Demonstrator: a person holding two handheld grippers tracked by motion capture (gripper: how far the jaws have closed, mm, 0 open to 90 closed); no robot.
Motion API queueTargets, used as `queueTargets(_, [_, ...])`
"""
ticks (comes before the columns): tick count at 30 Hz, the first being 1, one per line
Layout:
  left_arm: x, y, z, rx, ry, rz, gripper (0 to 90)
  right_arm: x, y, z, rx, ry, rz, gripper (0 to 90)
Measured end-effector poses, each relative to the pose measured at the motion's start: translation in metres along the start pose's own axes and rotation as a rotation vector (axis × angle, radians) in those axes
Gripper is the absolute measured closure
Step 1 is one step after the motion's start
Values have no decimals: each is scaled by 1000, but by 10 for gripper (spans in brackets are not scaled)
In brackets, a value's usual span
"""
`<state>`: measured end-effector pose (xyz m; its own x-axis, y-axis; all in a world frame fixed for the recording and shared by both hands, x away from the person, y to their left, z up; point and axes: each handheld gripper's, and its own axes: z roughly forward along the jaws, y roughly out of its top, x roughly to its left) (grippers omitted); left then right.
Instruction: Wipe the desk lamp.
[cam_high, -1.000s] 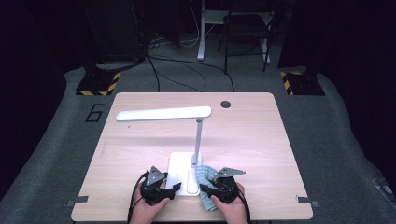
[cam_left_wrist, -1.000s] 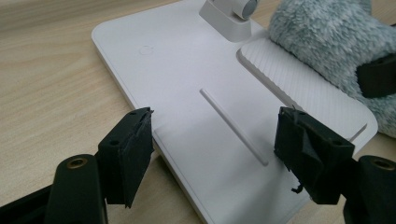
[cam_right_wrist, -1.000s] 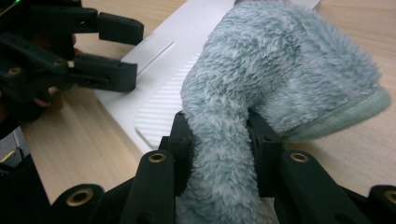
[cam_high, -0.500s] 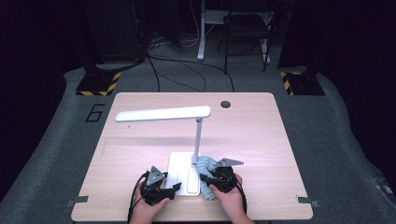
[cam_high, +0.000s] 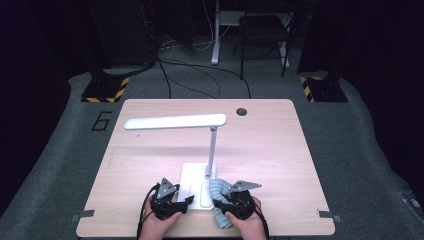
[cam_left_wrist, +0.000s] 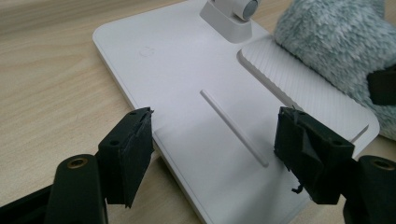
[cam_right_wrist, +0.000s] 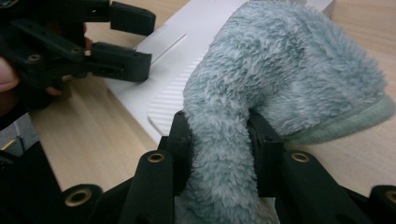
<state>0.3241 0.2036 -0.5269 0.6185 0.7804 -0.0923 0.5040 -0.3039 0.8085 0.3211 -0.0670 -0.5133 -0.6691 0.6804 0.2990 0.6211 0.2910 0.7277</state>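
A white desk lamp stands on the wooden table, its flat base (cam_high: 192, 182) near the front edge and its long head (cam_high: 175, 121) reaching left. My left gripper (cam_high: 186, 201) rests at the base's left front corner. Its jaws (cam_left_wrist: 215, 140) stand open over the base plate (cam_left_wrist: 187, 70) with nothing between them. My right gripper (cam_high: 220, 202) is shut on a fluffy pale blue-grey cloth (cam_high: 218, 189). The pads squeeze a fold of it (cam_right_wrist: 219, 144). The loose end of the cloth (cam_right_wrist: 289, 70) lies on the ribbed right part of the base (cam_right_wrist: 173, 100). The left gripper (cam_right_wrist: 126, 42) is close by.
A round cable hole (cam_high: 242, 111) sits in the table's far right. The lamp's thin upright arm (cam_high: 212, 150) rises just beyond both grippers. On the floor behind are cables, a chair (cam_high: 262, 35) and yellow-black striped feet (cam_high: 105, 92).
My right gripper pushed the cloth forward over the lamp base, then drew it back toward the near edge. The left gripper has stayed where it was.
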Motion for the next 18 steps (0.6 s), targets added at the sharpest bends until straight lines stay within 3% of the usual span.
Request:
queueTargets(8, [0,0,0,0,3,2,280,-2,0,1,-11,17,19,674])
queueTargets(11, [0,0,0,-2,7,2,278,-9,6,5,-15,9,46,675])
queueTargets(18, [0,0,0,-3,14,0,278,-15,13,11,-20,-6,53,675])
